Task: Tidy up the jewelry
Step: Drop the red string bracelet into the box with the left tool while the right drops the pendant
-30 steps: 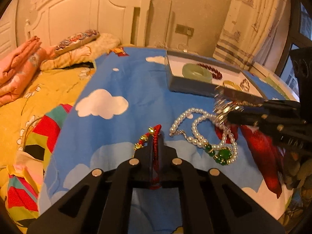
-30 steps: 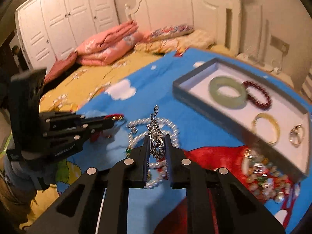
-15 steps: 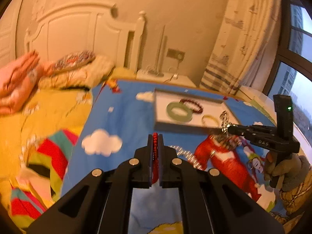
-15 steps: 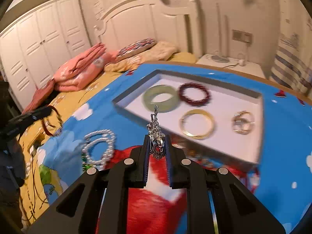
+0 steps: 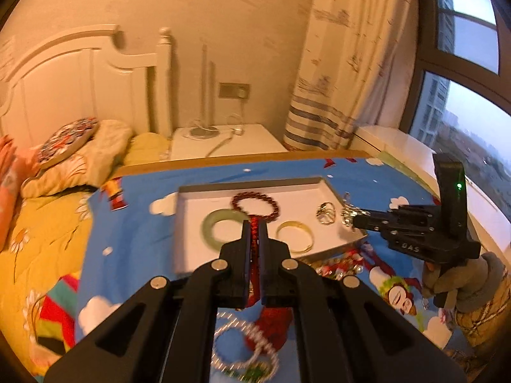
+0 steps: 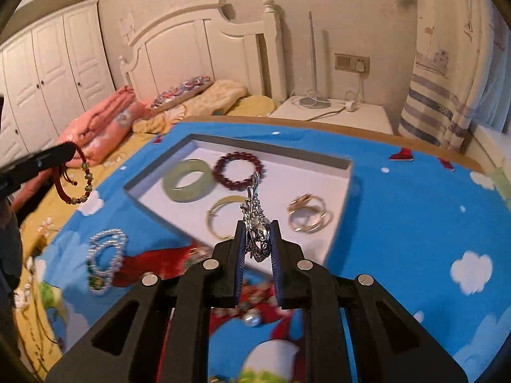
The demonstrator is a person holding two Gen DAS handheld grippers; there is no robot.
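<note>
Tray (image 6: 345,172) on the blue cloth (image 6: 415,210) holds a green bangle (image 6: 186,185), dark red bead bracelet (image 6: 238,172), gold bangle (image 6: 220,218) & ring cluster (image 6: 308,214). Vs a sec ago, both tools are up off the cloth, now near or over the tray. Left tool (image 5: 254,223) is clamped on a red cord bracelet (image 6: 75,182) w/ gold-green beads, dangling. Right tool (image 6: 258,231) pinches an ornate silver pendant (image 6: 255,223), upright over the tray. Pearl necklace (image 6: 103,258) lies on the cloth.
</note>
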